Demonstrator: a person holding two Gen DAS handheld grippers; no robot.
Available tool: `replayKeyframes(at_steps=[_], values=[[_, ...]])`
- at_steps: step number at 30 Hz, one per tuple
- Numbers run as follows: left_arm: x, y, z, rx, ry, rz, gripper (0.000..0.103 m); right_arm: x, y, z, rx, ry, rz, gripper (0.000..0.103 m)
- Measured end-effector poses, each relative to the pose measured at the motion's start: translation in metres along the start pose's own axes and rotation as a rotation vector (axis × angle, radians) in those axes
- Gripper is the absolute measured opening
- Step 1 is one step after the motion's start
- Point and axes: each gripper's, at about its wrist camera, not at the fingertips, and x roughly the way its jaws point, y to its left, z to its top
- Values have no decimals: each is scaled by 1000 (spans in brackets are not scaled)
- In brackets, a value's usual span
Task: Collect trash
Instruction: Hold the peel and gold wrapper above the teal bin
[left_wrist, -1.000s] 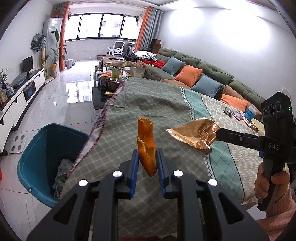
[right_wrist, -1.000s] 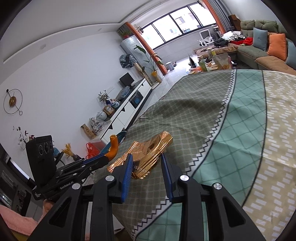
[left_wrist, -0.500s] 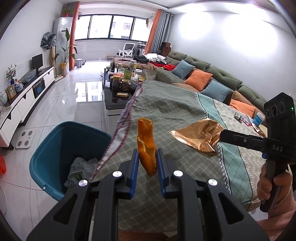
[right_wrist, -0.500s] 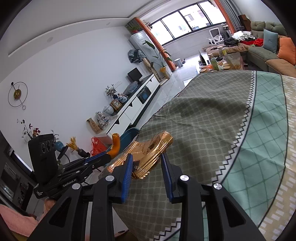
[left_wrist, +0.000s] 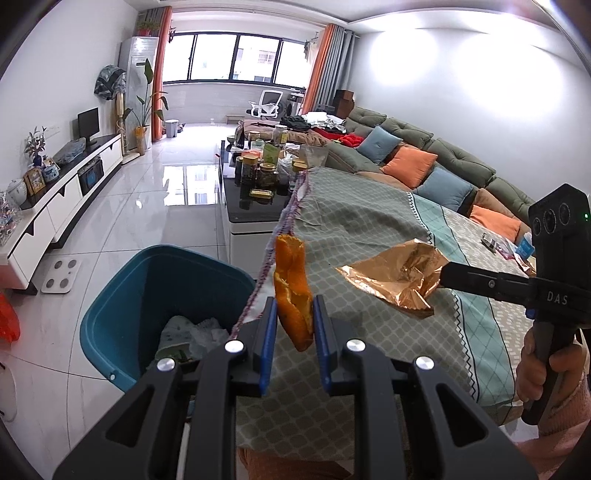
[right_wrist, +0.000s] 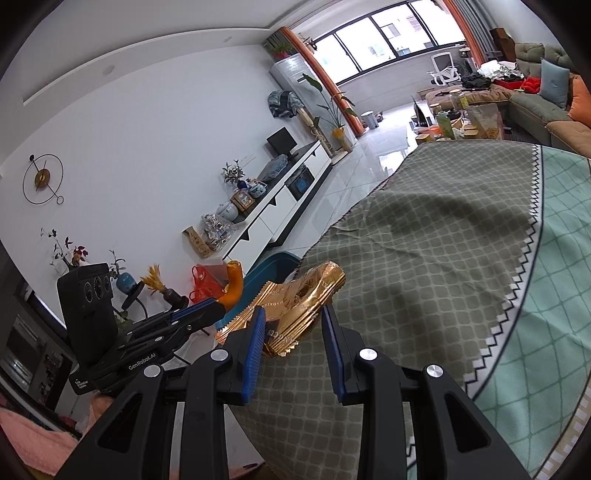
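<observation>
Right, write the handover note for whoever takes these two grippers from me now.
Left gripper: shut on the curled orange peel, held in the air at the table's edge, next to the teal plastic bin.
Right gripper: shut on the crumpled gold foil wrapper, above the patterned green tablecloth.
Done: both pieces picked up; the bin already holds some rubbish.
Left: carry each over the bin and release. Small items at the cloth's far corner may need checking.

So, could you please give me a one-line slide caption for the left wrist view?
Left gripper holds orange peel near the blue bin; right gripper carries a gold wrapper.
</observation>
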Motion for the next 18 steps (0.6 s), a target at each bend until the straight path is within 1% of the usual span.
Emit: replayKeyframes(at_steps=[18], values=[[-2,25,1,-25,-8,58,21,18,14,3,-36,30,28,31]])
